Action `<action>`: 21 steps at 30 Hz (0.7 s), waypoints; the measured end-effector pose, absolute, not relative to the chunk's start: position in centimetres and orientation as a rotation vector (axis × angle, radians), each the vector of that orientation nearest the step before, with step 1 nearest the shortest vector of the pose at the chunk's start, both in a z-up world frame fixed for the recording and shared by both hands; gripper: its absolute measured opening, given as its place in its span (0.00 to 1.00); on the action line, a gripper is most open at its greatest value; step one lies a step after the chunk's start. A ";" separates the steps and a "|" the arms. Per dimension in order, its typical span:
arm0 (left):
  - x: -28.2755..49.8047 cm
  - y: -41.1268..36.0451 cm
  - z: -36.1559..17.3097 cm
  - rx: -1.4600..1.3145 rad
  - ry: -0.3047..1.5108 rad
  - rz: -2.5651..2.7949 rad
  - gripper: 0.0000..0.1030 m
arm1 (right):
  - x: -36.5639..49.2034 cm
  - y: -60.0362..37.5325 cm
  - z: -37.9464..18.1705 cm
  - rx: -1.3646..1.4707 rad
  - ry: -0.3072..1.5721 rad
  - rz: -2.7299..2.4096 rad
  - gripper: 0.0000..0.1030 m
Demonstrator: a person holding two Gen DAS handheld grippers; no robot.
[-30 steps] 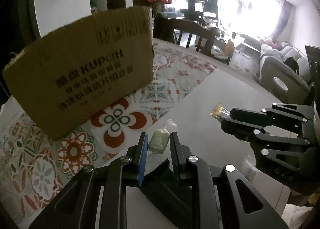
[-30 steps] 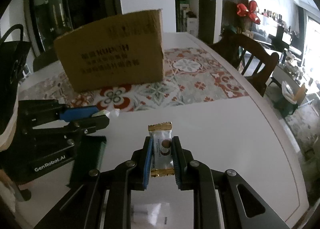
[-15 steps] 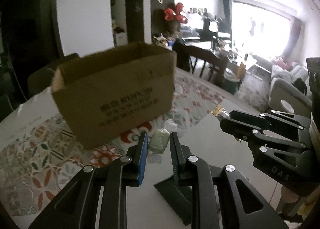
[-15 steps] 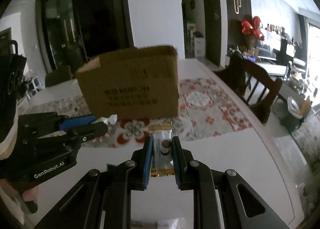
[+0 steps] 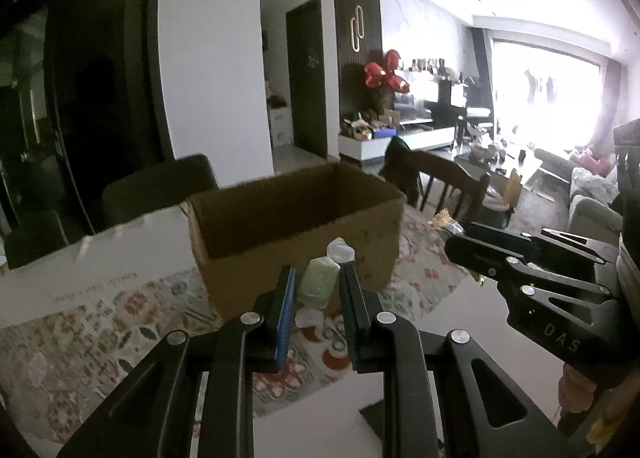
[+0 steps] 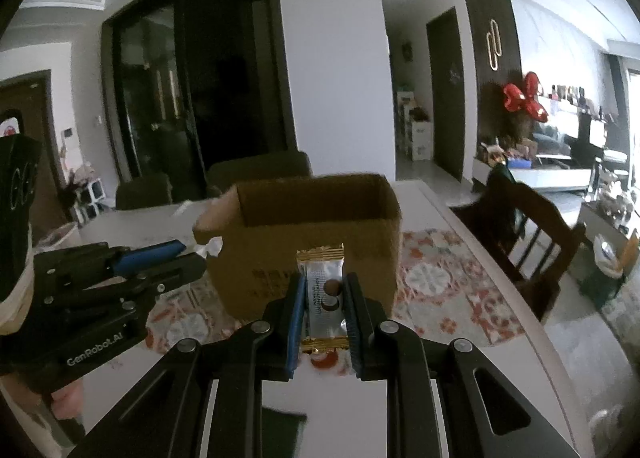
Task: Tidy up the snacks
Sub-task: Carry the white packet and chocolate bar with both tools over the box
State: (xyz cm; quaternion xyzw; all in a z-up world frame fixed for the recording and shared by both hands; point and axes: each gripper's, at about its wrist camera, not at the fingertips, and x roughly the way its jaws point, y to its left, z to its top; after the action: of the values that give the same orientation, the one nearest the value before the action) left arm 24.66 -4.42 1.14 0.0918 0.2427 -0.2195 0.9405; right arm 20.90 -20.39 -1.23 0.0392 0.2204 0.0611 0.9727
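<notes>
Right wrist view, cardboard box (image 6: 312, 242) ahead on patterned mat (image 6: 444, 290), chair (image 6: 524, 225) beside, prob. wooden.

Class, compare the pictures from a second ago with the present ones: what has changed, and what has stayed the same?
Both tongs rose: the cardboard box, first seen from its side, now shows its open top and dark inside. Nothing was taken or let go. The left tongs stay clamped on the green sweet, the right tongs on the white and gold snack bar. The box stays on the patterned mat.

Your left gripper (image 5: 318, 290) is clamped on a green candy (image 5: 317, 285); your right gripper (image 6: 323, 298) pinches a snack bar (image 6: 323, 294), both tilted slightly downward, side by side.
</notes>
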 end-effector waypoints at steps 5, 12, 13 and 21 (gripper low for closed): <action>25.3 -4.0 2.7 0.188 0.454 -0.428 0.22 | 22.0 -20.2 0.3 0.079 0.408 0.144 0.20; 27.0 -3.9 4.1 0.181 0.437 -0.405 0.22 | 24.1 -20.2 2.1 0.071 0.372 0.163 0.20; 27.3 -3.9 4.2 0.181 0.437 -0.401 0.22 | 24.6 -20.3 2.4 0.069 0.367 0.166 0.20; 29.8 -4.0 5.0 0.175 0.427 -0.365 0.22 | 27.9 -20.5 3.4 0.054 0.366 0.177 0.20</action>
State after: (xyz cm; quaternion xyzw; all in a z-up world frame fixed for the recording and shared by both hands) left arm 29.83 -3.97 5.04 0.0861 0.2104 -0.1799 0.9571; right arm 27.89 -20.52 3.38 0.0269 0.1816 0.0880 0.9791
